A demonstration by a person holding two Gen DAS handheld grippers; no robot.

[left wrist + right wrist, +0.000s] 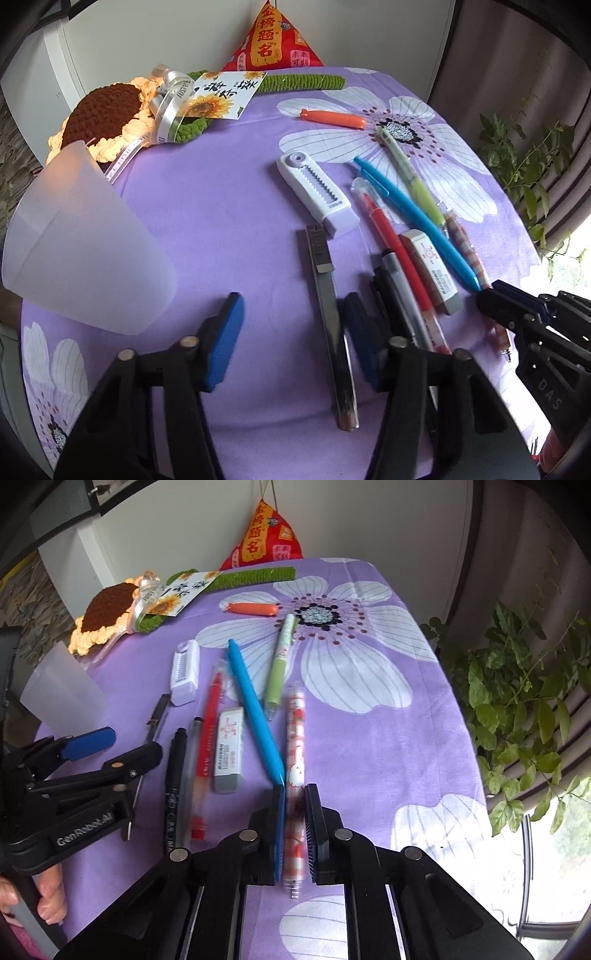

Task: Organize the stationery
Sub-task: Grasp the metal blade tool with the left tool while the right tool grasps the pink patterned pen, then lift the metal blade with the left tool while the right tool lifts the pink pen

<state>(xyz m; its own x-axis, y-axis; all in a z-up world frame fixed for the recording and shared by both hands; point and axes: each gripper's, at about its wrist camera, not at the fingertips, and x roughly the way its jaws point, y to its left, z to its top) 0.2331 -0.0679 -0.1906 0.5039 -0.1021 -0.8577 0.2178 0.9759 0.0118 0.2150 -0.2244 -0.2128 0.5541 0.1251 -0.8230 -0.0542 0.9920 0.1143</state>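
right gripper (294, 812): pads clamped on the lower barrel of the clear pen with red-and-white cartoon print (295, 738), which lies flat on the cloth
left gripper (291, 332): half-open, nothing held; the dark metal utility knife (328, 295) lies between its blue pads (225, 339), close against the right pad, well apart from the left; cannot tell if that pad touches it
landmark: white eraser in a printed paper sleeve (229, 749), mid-cluster on the purple floral tablecloth (369, 738)
held pen: right of the eraser, past the blue pen
blue plastic pen (255, 712): just right of the eraser, slanted, tip next to the right gripper's left pad
red gel pen with clear cap (208, 734): just left of the eraser, roughly parallel
clear grey pen (190, 775), black marker (173, 779): further left, side by side
green pen with patterned top (280, 661): beyond the eraser, up and right
white-and-lilac correction tape case (184, 672): beyond the eraser, up and left
orange capsule-shaped tube (253, 608): far side of the eraser, well apart, beside the flower centre
frosted translucent plastic cup (81, 243): far left of the eraser, upside down, wide rim on the cloth
backdrop: crocheted sunflower (103, 114) with ribbon and card, red pyramid pouch (273, 40), beyond the cup
person's fingers (51, 893): wrapped on the left gripper's handle
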